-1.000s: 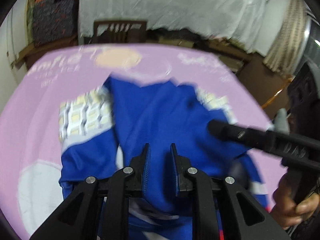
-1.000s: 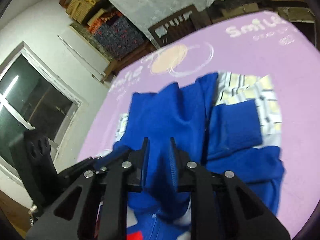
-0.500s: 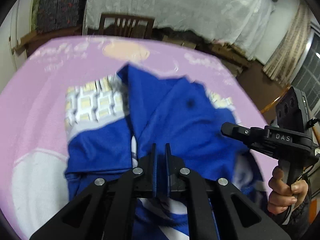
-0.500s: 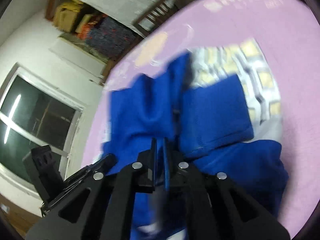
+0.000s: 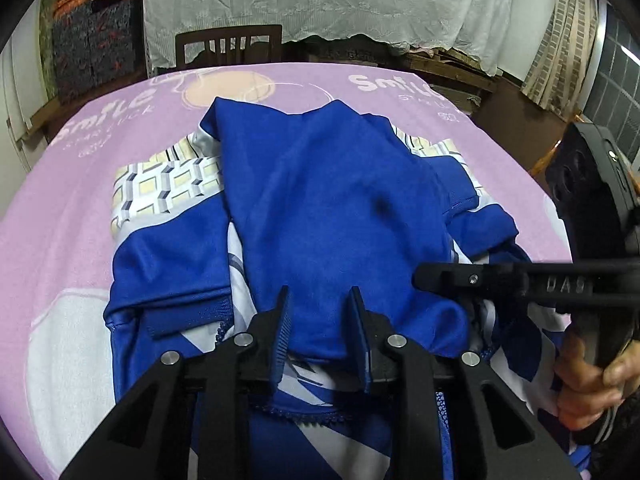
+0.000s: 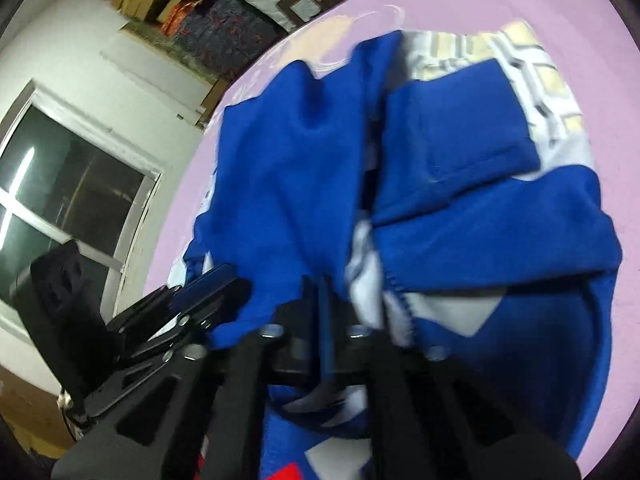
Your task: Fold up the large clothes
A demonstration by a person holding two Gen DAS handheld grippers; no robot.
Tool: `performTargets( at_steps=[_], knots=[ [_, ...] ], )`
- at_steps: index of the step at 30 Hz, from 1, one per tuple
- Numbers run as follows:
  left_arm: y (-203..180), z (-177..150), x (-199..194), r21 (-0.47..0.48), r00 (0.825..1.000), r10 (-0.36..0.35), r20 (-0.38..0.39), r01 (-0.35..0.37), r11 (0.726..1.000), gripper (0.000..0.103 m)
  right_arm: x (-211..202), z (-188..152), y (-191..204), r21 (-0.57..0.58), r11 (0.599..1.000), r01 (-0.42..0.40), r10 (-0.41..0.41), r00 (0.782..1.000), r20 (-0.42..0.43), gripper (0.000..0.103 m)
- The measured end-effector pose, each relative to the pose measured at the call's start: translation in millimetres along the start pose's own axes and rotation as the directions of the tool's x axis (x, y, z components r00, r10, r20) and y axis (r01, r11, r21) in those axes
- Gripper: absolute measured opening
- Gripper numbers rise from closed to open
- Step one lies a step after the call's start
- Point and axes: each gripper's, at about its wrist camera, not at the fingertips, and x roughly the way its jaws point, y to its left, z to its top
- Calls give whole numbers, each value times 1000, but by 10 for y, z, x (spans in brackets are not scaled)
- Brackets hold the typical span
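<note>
Blue jacket [image 5: 332, 200]: royal-blue tracksuit top with white panels and a yellow-and-grey check print, lying in the middle of the lilac printed sheet [image 5: 72, 184] that covers the counter, partly folded, a sleeve already laid across the body on either side.
Near hem: bunched up right at the two claws, zip teeth showing at the edge.
Left claw [image 5: 320, 316]: fingers apart, straddling a fold of blue cloth but not pinching it; it looks free to let go or re-grip.
Right claw [image 6: 320, 304]: fingers drawn close together with a strip of blue cloth between them, so I judge it clamped on the jacket; motion blur smears this view, so that call is not certain.
Right claw from the left view: its black arm [image 5: 520, 280] reaches across the jacket's right side, the person's hand [image 5: 592, 384] on the handle.
Step in hand: I judge it to be carrying the lower edge up over the body.
Doing it well: take both hem corners level, lift just clear of the sheet, keep the edge taut between the claws, lay it square onto the upper part, and release only once it lies flat.
Risk: slippery knit and loose sleeves may slide out of the stack.
</note>
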Motion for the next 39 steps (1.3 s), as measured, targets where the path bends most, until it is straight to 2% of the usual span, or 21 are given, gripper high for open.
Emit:
performTargets(
  at_steps=[2,5,7,9,11,14,16,18,21,26,29,31,34,39],
  knots=[
    [1,1,7,1,1000,1,2,-1,1000,29,2,-10,-53,25,999,-26,26,1000,-5,0],
    [17,-20,-4,-8,1000,-10,-2,10,1000,29,-26,-38,-37,3,1000,-16,16,1000,-6,2],
    [68,-6,-63,-44,1000,-29,-7,28,999,29,-88,-47,4,3,1000,-26,26,1000,-2,9],
    [143,-19,-250,-90,999,-41,18,42,995,29,-262,-69,102,-19,999,-29,29,999,37,28],
    [187,-83,-478,-109,998,-35,59,41,993,30,-500,-180,208,-58,998,-28,33,995,91,36],
    [245,-298,-837,-135,995,-34,99,47,990,33,-814,-398,274,-77,996,-39,49,989,138,37],
    [259,-426,-979,-143,995,-27,95,41,989,34,-1018,-569,273,-68,996,-49,59,985,160,41],
    [271,-545,-1096,-152,997,-24,74,35,988,34,-1215,-687,245,-57,998,-37,46,984,171,48],
    [307,-731,-1286,-176,997,-40,70,52,983,34,-1491,-921,205,-49,999,3,7,981,193,53],
    [366,-1000,-1554,-203,995,-50,81,66,977,34,-1807,-1289,80,-29,998,62,-54,973,226,55],
    [383,-1048,-1635,-204,995,-31,95,50,978,34,-1937,-1453,-30,-9,997,76,-72,967,246,55],
    [398,-1046,-1636,-212,995,-47,93,66,975,34,-1973,-1517,-59,3,997,74,-72,965,252,55],
    [400,-1041,-1525,-216,996,-65,63,77,973,34,-1962,-1525,-93,2,998,70,-68,968,240,55],
    [482,-911,-1226,-221,998,-64,9,64,973,34,-1705,-1310,-251,43,994,102,-109,974,196,56]
  ],
)
